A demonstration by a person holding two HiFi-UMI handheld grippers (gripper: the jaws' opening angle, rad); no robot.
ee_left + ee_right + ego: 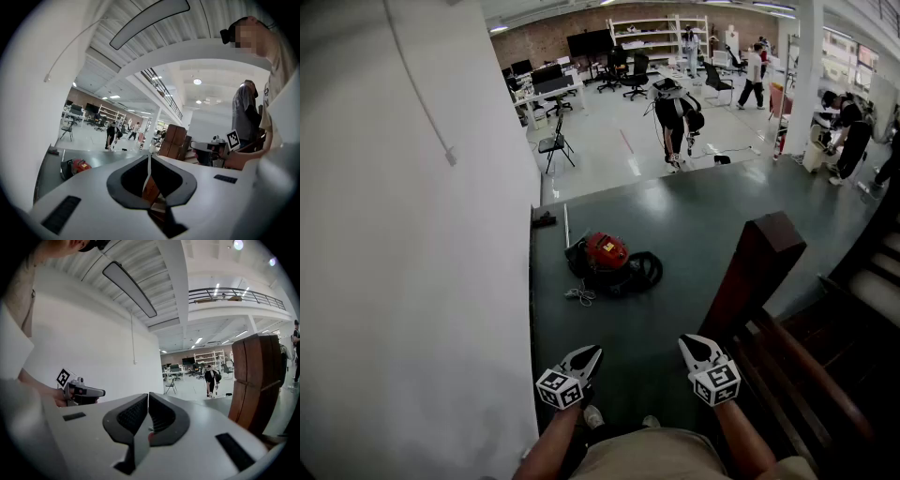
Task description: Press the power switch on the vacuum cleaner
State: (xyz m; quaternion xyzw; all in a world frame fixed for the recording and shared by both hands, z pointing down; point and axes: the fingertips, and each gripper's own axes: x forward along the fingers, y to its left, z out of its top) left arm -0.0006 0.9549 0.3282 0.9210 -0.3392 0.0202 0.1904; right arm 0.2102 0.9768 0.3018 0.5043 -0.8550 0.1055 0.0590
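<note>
A red and black vacuum cleaner lies on the dark green floor beside its coiled black hose and a grey cable, a good way ahead of me. The left gripper view catches the vacuum cleaner small at lower left. My left gripper and right gripper are held low in front of my body, both well short of the machine. Each has its jaws closed together with nothing between them. In the left gripper view the left gripper points at a wooden post; the right gripper points toward the open hall.
A white wall runs along my left. A brown wooden stair post and handrail stand at my right, with steps beyond. Farther off are a folding chair, desks and several people, one bent over.
</note>
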